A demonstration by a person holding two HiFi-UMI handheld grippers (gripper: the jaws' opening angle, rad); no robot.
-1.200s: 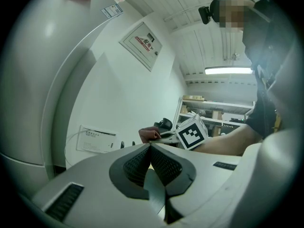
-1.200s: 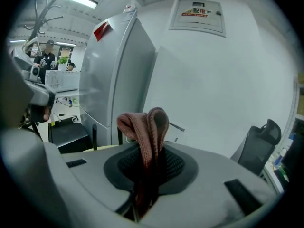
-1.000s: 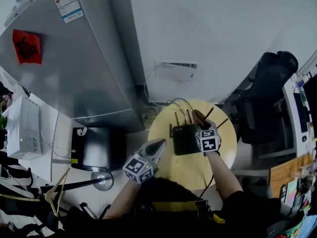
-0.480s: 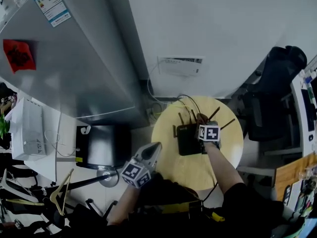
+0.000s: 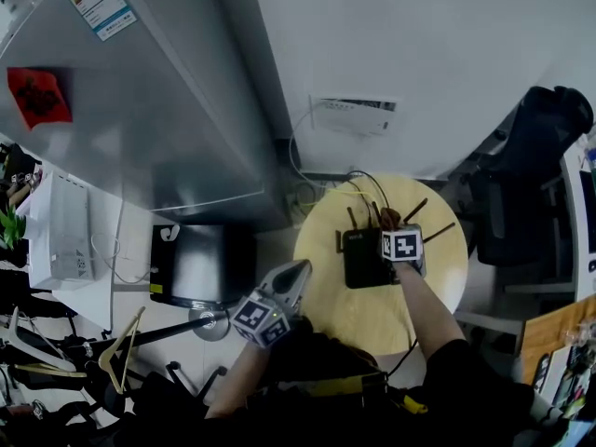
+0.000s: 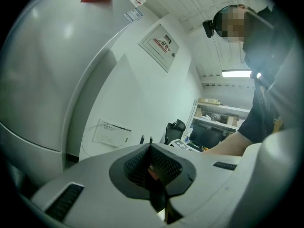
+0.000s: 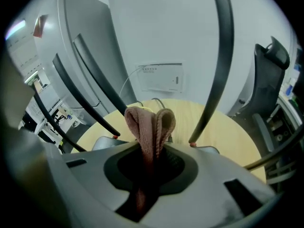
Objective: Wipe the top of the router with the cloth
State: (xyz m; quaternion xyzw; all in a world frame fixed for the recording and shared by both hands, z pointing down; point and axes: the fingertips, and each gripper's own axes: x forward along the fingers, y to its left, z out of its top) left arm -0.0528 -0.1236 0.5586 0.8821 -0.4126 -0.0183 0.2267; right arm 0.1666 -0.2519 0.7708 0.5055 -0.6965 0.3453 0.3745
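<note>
A black router [image 5: 361, 257] with several thin antennas [image 7: 221, 56] lies on a round yellow table [image 5: 372, 315]. My right gripper [image 5: 392, 228] rests over the router's right side, next to the antennas. It is shut on a folded brownish-pink cloth [image 7: 151, 122] that sticks up from between the jaws of the right gripper [image 7: 151, 152]. The cloth [image 5: 388, 218] shows just past the marker cube. My left gripper [image 5: 294, 276] hangs off the table's left edge, away from the router. In its own view the left gripper [image 6: 154, 169] is shut, with nothing held that I can see.
A tall grey cabinet [image 5: 140, 91] fills the left. On the floor beside the table sits a black box [image 5: 200, 264]. Cables [image 5: 317, 186] run behind the table to a white wall unit [image 5: 352, 116]. A dark office chair [image 5: 531, 189] stands at the right.
My right gripper with the cloth has slid a little across the router toward its antenna side. The left gripper has barely moved. The head view has shifted slightly.
</note>
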